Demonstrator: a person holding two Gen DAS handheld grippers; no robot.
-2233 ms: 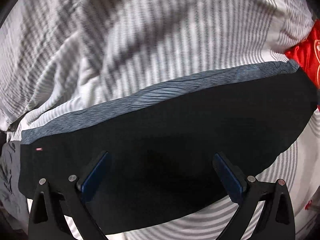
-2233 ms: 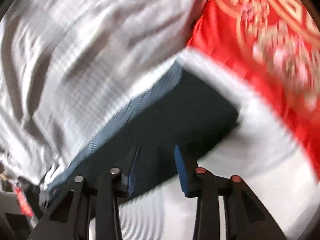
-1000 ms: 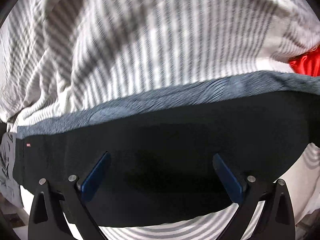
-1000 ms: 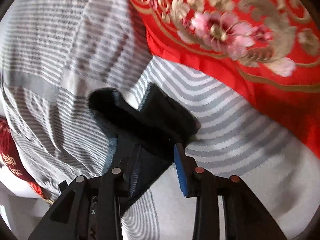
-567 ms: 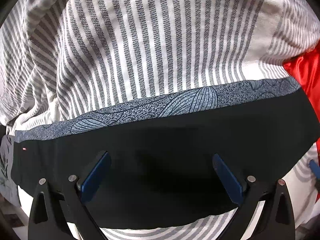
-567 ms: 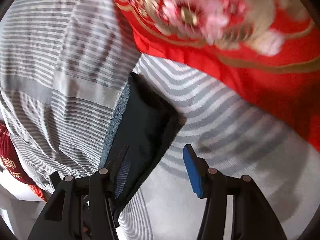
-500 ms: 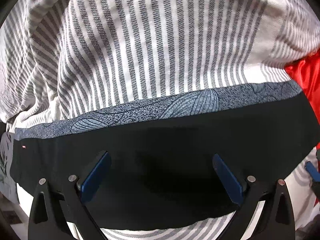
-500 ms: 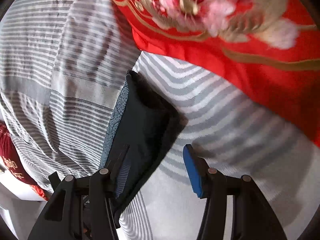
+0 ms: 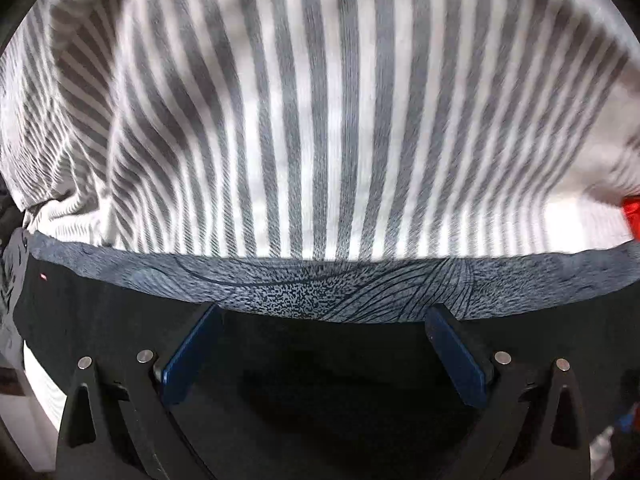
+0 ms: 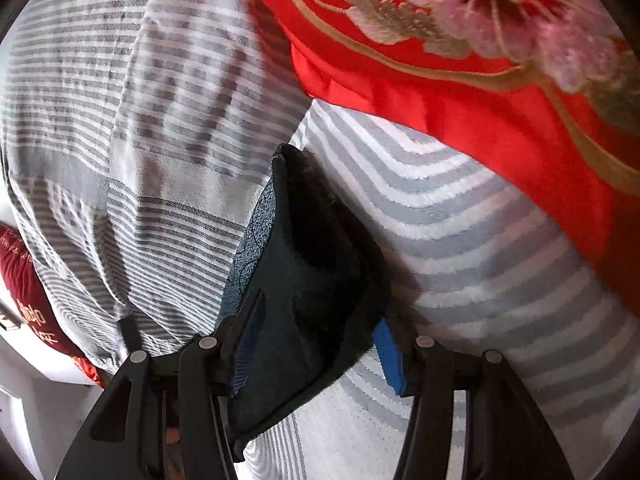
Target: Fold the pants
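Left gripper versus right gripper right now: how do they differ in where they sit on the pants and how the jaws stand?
The left gripper faces the pants broadside, near the patterned grey band; the right gripper is at one end of the folded pants. The left jaws stand wide with flat cloth between them; the right jaws stand narrower and straddle the cloth's thickness, not visibly clamped. Shared: both open, black frames with blue pads, over the striped bedding.

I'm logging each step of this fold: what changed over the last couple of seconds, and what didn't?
The right gripper, shut on a lifted end of the dark pants a second ago, let go and opened; it now straddles that folded end. The left gripper slid forward until its fingers reach the patterned waistband. The left stayed open, and the pants stayed flat on the striped bedding.
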